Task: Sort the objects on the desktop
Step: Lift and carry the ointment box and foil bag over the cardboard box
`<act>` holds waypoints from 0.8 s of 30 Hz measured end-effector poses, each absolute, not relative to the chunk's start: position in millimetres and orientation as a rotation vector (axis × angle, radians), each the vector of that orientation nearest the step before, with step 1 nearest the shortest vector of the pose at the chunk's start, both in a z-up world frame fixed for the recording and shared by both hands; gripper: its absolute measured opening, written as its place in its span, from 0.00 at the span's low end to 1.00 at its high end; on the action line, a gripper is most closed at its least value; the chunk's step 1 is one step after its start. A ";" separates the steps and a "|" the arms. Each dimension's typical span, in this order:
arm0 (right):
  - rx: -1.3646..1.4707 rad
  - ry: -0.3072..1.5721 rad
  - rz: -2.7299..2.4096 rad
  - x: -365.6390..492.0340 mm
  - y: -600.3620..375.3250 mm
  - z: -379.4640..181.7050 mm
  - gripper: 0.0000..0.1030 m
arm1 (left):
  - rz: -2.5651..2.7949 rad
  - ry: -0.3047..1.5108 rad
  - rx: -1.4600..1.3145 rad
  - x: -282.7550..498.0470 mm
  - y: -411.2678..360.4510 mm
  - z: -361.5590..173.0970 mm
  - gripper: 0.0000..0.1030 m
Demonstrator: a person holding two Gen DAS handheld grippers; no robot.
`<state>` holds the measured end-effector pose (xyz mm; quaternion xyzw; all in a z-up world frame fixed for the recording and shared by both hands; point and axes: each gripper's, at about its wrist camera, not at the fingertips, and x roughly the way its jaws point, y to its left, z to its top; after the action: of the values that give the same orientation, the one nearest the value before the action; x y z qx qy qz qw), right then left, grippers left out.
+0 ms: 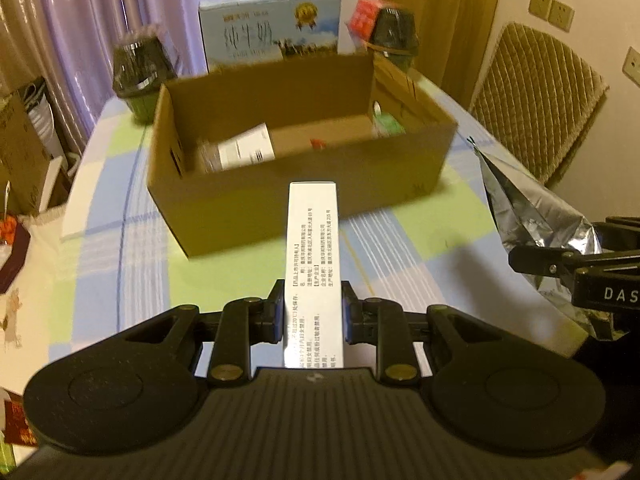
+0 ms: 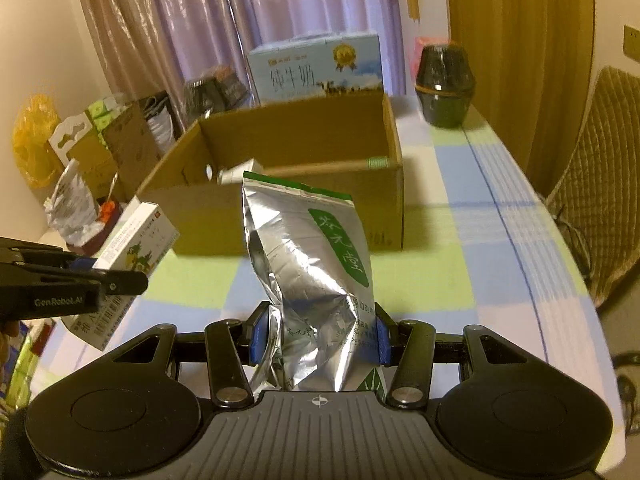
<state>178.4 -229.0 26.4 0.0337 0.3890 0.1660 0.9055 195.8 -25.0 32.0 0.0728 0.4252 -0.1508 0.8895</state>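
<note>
My left gripper is shut on a white medicine box with printed text, held above the checked tablecloth just short of the open cardboard box. My right gripper is shut on a silver foil pouch with a green label, also held in front of the cardboard box. In the right wrist view the left gripper and its medicine box show at the left. The foil pouch and right gripper appear at the right of the left wrist view. Inside the cardboard box lie a white-labelled item and some green items.
Behind the cardboard box stand a blue milk carton, two dark lidded pots and a red cube. A padded chair is at the right table edge. Boxes and bags clutter the left side.
</note>
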 end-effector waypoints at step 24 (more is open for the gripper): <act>0.045 0.748 0.374 306.9 -197.3 72.6 0.46 | -0.335 0.809 0.178 310.2 -35.2 64.4 0.21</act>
<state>306.9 -197.3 72.6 0.0219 0.3630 0.1814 0.9137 310.2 -35.2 64.4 0.0861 0.3913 -0.1620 0.9018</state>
